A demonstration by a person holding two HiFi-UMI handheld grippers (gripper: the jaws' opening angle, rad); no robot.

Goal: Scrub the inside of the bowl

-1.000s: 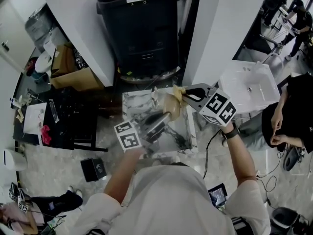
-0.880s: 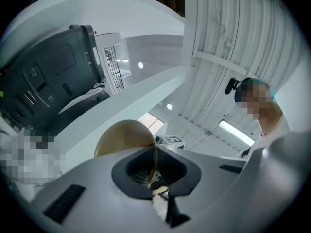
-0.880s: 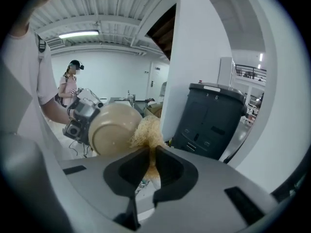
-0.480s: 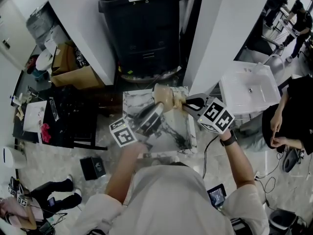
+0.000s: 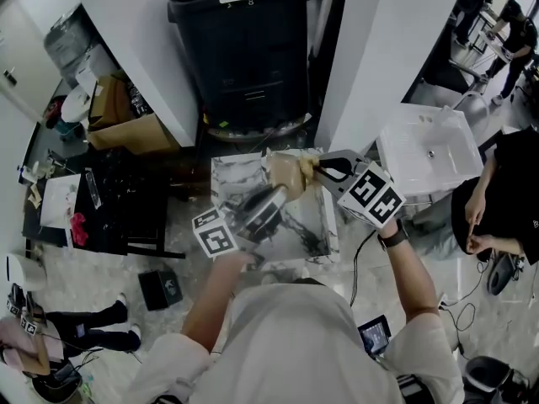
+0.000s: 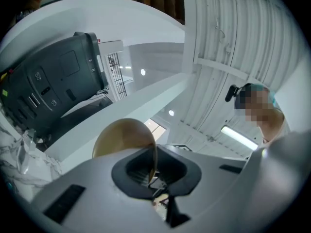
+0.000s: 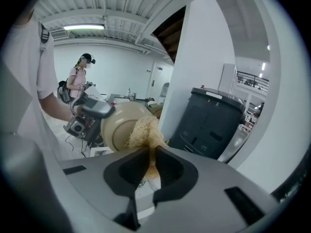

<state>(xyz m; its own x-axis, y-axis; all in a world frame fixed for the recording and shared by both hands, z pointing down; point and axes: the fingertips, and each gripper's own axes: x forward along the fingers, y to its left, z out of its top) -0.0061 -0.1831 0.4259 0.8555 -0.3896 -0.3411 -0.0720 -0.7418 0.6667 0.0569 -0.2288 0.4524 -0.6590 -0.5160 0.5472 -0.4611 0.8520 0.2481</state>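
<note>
A beige bowl is held tilted above the marble table. My left gripper is shut on its rim; in the left gripper view the thin edge of the bowl runs down between the jaws of the left gripper. My right gripper is shut on a straw-coloured fibrous scrubber. In the right gripper view the scrubber rests against the bowl just beyond the right gripper. The bowl's inside is hidden from the head view.
The marble-patterned table lies under both grippers. A black bin stands just behind it between white pillars. A white basin and a seated person are at the right. A cardboard box and dark shelf are at the left.
The right gripper with the scrubber slid left along the bowl, then back right and slightly up. The left gripper and bowl shifted only a little. Both grips are unchanged.
</note>
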